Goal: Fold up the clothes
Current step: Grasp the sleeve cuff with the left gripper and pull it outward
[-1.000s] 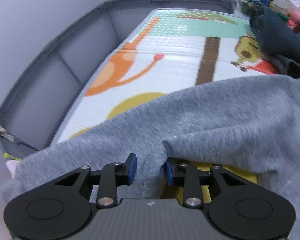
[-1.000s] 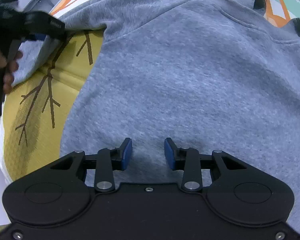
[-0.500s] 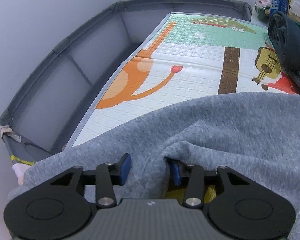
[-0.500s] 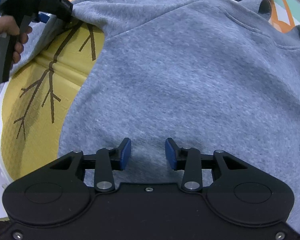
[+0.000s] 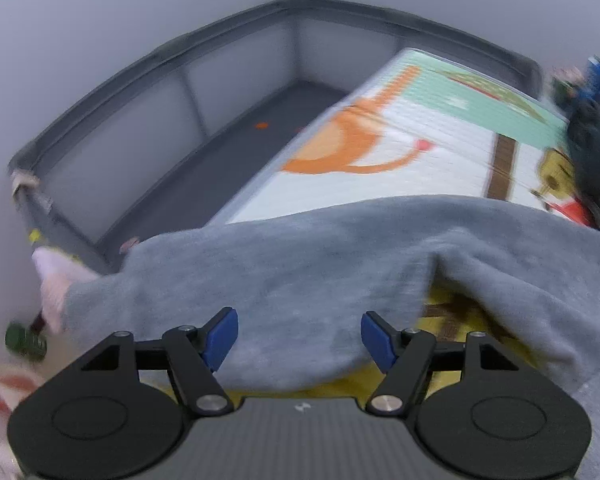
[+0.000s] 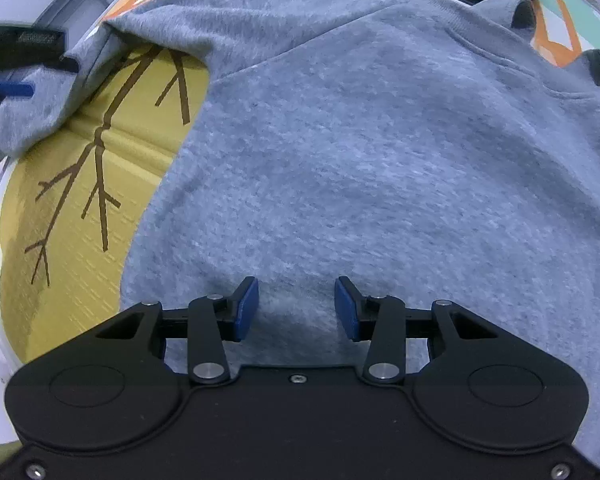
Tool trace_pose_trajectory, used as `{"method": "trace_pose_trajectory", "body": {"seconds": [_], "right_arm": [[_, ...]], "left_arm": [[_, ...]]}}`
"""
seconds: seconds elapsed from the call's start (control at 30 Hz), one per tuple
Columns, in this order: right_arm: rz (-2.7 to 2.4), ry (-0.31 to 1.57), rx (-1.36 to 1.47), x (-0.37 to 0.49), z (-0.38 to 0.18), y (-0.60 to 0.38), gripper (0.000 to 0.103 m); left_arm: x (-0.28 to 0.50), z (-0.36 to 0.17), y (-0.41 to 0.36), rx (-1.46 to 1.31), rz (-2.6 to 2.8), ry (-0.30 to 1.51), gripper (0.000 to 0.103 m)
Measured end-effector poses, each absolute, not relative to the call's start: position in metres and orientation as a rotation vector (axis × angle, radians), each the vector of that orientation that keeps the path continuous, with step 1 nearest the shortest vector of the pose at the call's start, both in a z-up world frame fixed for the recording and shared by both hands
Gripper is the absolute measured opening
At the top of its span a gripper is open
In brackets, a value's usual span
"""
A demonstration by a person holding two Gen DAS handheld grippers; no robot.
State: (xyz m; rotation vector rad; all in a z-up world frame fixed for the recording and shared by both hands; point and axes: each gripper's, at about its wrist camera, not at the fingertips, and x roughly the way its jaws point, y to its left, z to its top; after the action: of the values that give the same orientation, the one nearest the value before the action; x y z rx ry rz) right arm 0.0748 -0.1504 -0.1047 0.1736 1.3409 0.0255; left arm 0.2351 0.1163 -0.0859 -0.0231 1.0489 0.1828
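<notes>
Since a second ago our left gripper [image 5: 298, 336] has opened, dropping the soft grey fleece sweatshirt's [image 6: 380, 160] sleeve, which lies limp ahead; right gripper [image 6: 296, 306] hovers part-open over the body hem, our likeliest hold.

Even, soft indoor light with little glare; the left wrist view is smeared by motion blur, the right wrist view is sharp, and both perhaps bend strongly toward their dark corners
</notes>
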Motion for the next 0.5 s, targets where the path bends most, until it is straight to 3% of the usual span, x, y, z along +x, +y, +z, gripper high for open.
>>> {"method": "trace_pose_trajectory", "body": {"seconds": [0.23, 0.33, 0.5], "right_arm": [[0.048, 1.28, 0.167, 0.082, -0.089, -0.141, 0.041], [0.06, 1.263, 0.16, 0.088, -0.085, -0.134, 0.041], [0.079, 1.256, 0.139, 0.098, -0.083, -0.121, 0.041]], "left_arm": [[0.227, -0.09, 0.174, -0.139, 0.328, 1.047, 0.073], [0.223, -0.092, 0.192, -0.159, 0.375, 1.045, 0.081], [0.225, -0.102, 0.22, -0.213, 0.426, 1.079, 0.081]]}}
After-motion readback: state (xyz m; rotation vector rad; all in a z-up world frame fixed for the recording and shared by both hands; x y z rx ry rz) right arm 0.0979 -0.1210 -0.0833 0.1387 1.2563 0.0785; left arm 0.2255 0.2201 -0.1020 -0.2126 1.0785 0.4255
